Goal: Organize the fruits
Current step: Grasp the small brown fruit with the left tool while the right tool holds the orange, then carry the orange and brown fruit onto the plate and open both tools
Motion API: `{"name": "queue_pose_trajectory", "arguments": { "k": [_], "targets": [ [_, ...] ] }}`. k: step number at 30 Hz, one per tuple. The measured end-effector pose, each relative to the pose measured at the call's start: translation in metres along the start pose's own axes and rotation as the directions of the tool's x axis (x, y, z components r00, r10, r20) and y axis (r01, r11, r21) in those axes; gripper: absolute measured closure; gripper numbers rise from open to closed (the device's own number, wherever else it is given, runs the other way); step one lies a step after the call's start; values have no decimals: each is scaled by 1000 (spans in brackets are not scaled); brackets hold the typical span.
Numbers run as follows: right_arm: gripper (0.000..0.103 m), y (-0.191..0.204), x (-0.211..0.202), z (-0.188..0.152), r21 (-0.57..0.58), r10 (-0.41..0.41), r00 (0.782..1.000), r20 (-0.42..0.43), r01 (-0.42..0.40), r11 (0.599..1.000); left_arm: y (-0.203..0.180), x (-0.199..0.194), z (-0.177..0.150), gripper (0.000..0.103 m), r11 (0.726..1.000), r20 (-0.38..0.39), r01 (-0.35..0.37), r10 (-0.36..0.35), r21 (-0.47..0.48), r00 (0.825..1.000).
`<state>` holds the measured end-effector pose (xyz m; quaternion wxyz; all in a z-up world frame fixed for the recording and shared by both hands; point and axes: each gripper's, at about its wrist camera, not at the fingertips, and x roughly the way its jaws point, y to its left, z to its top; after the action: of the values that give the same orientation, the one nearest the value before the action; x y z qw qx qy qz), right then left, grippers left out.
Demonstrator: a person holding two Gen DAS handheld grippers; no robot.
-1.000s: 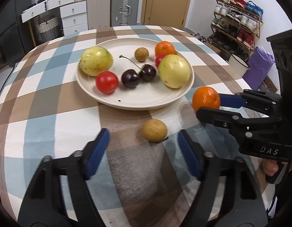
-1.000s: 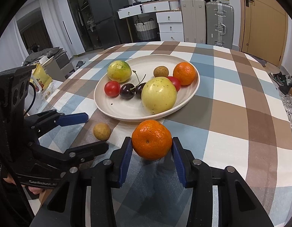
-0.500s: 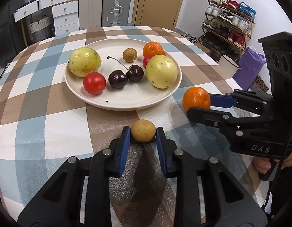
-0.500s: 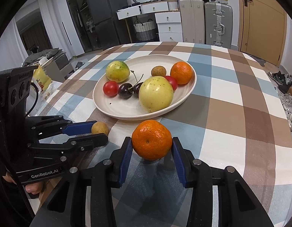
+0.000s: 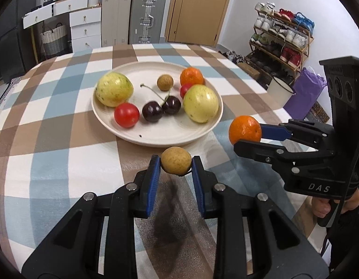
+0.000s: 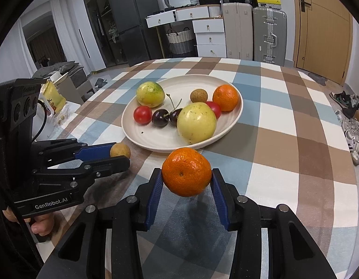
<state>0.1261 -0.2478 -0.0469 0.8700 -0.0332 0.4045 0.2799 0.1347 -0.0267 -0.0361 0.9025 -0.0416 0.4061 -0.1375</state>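
Observation:
My left gripper (image 5: 176, 166) is shut on a small brown longan (image 5: 176, 164) and holds it just above the checked tablecloth, near the front rim of the cream plate (image 5: 170, 137). My right gripper (image 6: 186, 181) is shut on a tangerine (image 6: 186, 172), raised at the plate's near edge (image 6: 160, 147). Each gripper shows in the other view, the right one (image 5: 249, 137) and the left one (image 6: 116, 154). The plate holds two yellow-green fruits, a red tomato (image 5: 126, 115), two dark cherries (image 5: 160, 108), another longan, another tangerine (image 5: 191, 76) and a small red fruit.
The round table carries a blue, brown and white checked cloth (image 5: 51, 139). A shoe rack (image 5: 282, 37) and purple bag (image 5: 303, 95) stand to the right of the table. Suitcases and white drawers (image 6: 209, 37) stand behind it. A snack bag (image 6: 50, 97) lies off the left side.
My left gripper closed on the loose longan and has lifted it off the cloth towards the plate. My right gripper has kept its hold on the tangerine and risen slightly.

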Motion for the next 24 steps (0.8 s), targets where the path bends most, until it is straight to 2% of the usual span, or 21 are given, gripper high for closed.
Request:
{"name": "queue_pose_trajectory", "arguments": {
  "k": [14, 24],
  "targets": [
    [60, 5, -24, 37, -7, -1, 997, 78, 2, 1000, 12, -36, 31, 78, 999, 90, -28, 29, -19, 996],
    [60, 0, -14, 65, -11, 10, 994, 107, -9, 1000, 22, -26, 60, 78, 998, 114, -53, 55, -22, 992]
  ]
}}
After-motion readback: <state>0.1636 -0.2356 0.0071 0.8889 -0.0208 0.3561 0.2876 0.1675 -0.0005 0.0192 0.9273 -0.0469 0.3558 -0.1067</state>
